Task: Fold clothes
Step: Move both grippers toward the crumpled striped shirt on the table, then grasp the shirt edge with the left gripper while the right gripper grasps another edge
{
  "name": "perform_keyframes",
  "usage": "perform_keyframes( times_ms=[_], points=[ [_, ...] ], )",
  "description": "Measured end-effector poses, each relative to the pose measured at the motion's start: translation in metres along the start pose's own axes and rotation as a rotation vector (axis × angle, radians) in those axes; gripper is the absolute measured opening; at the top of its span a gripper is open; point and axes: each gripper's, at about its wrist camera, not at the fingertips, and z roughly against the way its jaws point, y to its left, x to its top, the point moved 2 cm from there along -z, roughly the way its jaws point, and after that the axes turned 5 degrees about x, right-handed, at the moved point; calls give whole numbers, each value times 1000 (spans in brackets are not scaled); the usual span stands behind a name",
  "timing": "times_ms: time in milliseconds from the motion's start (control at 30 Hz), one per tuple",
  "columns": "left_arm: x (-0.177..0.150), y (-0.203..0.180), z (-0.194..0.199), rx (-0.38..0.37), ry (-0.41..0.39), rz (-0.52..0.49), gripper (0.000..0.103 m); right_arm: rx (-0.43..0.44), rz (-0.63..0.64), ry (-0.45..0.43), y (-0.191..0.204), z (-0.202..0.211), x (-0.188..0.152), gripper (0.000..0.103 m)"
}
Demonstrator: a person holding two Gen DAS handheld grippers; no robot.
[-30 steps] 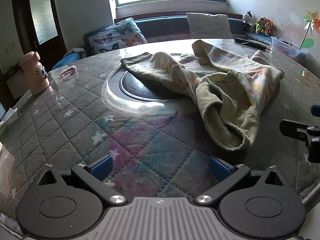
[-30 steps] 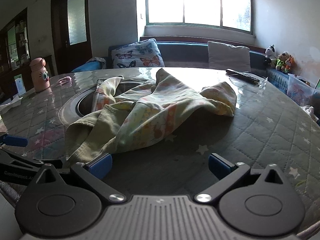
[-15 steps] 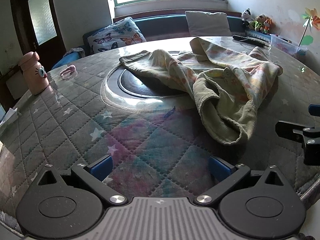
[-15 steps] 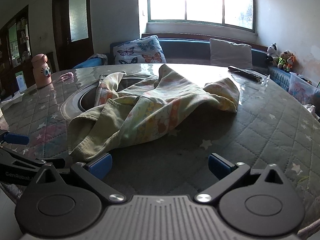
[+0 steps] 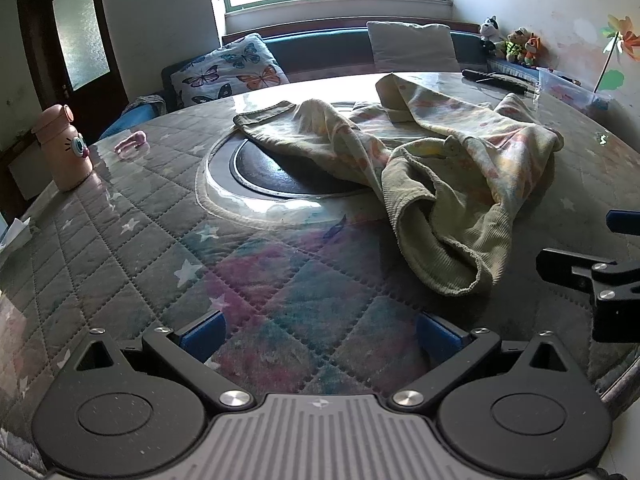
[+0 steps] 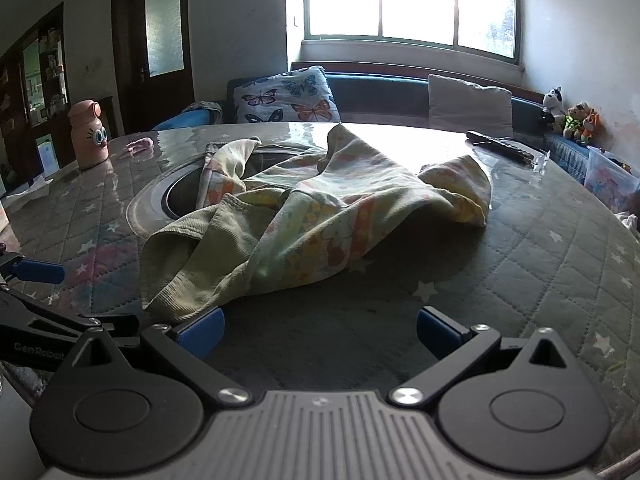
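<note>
A crumpled pair of pale yellow-green patterned trousers [image 5: 432, 172] lies on the round quilted table [image 5: 160, 232], partly over the dark round inset in its middle [image 5: 272, 172]. It also shows in the right wrist view [image 6: 320, 216]. My left gripper [image 5: 320, 330] is open and empty, low over the table's near edge, left of the garment's ribbed waistband [image 5: 452, 264]. My right gripper [image 6: 320, 326] is open and empty, just short of the waistband [image 6: 188, 280]; its left pad [image 6: 200, 326] is close to the cloth. Each gripper shows at the edge of the other's view.
A pink bottle with cartoon eyes [image 5: 64, 148] stands at the table's left edge, with a small pink object [image 5: 132, 142] beyond it. A black remote [image 6: 500, 146] lies at the far right. A bench with cushions [image 5: 228, 70] and soft toys [image 5: 512, 42] runs behind.
Both grippers have drawn back and risen slightly, so the garment sits a little farther off in both views. The trousers have not moved. Both stay open.
</note>
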Motion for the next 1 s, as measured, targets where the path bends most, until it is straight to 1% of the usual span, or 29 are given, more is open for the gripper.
perform_keyframes(
  times_ms=[433, 767, 1000],
  points=[
    [12, -2, -3, -1, -4, -4, 103, 22, 32, 0, 7, -8, 12, 103],
    [30, 0, -3, 2, -26, -9, 103, 34, 62, -6, 12, -16, 27, 103],
    [51, 8, -3, 7, -56, -15, 103, 56, 70, -7, 10, -20, 40, 103]
  ],
)
